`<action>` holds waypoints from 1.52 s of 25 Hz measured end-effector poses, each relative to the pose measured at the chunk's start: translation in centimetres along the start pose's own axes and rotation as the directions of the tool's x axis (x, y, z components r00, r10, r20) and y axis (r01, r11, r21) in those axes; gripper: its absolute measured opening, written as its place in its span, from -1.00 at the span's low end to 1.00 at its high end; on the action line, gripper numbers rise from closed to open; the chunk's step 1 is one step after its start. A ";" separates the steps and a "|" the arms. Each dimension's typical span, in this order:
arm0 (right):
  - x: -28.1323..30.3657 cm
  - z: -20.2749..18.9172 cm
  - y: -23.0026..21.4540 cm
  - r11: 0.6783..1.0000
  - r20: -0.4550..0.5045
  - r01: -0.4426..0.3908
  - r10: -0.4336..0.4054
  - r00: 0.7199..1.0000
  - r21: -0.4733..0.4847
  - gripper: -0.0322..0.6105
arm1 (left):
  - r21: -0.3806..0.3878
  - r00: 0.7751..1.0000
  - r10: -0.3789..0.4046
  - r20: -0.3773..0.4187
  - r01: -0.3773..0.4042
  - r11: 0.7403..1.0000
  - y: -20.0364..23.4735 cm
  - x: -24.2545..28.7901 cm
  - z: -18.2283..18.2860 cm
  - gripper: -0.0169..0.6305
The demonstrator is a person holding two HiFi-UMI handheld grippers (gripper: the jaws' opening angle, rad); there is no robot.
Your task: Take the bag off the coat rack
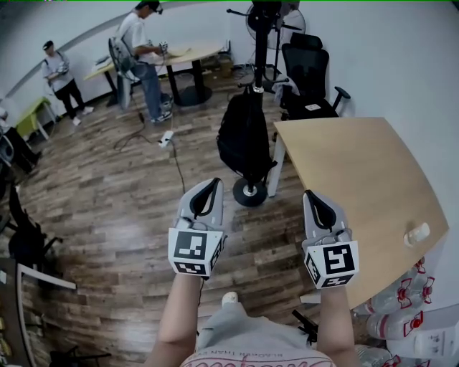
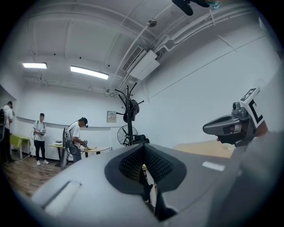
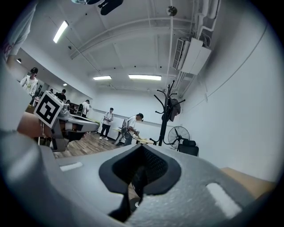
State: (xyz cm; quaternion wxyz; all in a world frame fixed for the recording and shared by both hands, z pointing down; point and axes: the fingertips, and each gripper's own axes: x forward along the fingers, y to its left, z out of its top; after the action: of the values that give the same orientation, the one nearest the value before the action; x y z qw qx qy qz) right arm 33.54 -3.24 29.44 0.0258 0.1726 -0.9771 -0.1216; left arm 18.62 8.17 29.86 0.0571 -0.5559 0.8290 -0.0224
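A black backpack hangs on the black coat rack, whose round base stands on the wood floor just ahead of me. My left gripper points toward the base, a short way short of the bag, jaws shut and empty. My right gripper is level with it to the right, beside the table corner, also shut on nothing. From the left gripper view the rack with the bag stands in the distance, and the right gripper view shows the rack and bag too.
A wooden table fills the right side, with a small white object on it. A black office chair and a fan stand behind the rack. Bottled water packs lie at lower right. Two people stand at far tables; a cable crosses the floor.
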 end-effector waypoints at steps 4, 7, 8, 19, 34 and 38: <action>4.1 0.2 1.0 1.000 -0.003 0.010 -0.010 1.000 -0.010 -0.89 | 0.003 1.000 -0.026 0.001 0.026 1.000 3.2 2.4 -0.5 -0.91; 6.7 0.2 1.9 1.000 -0.011 0.025 -0.025 1.000 -0.012 -0.89 | 0.009 0.999 -0.043 -0.009 0.043 0.999 5.5 3.6 -1.3 -0.91; 7.4 0.2 2.2 0.999 -0.011 0.031 -0.031 0.999 -0.014 -0.89 | 0.011 0.999 -0.047 -0.010 0.047 0.999 6.4 4.0 -1.5 -0.91; 12.9 -1.0 4.5 0.999 -0.059 0.032 -0.034 0.998 -0.044 -0.89 | -0.008 0.997 -0.074 -0.029 0.073 0.997 11.2 6.7 -4.3 -0.91; 25.1 -4.2 2.2 1.000 -0.060 0.019 -0.018 0.998 0.015 -0.89 | -0.005 0.993 -0.091 -0.071 0.091 0.996 16.8 16.3 -8.1 -0.91; 29.4 -5.2 0.5 0.999 -0.076 0.034 -0.032 0.997 0.029 -0.89 | -0.010 0.988 -0.128 -0.080 0.128 0.992 18.2 21.4 -8.6 -0.91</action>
State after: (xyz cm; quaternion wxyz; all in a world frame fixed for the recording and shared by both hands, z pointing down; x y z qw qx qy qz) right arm 6.27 -14.11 34.82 0.0583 0.1935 -0.9742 -0.1004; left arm -7.12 -4.90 35.06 0.0208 -0.6068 0.7932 -0.0464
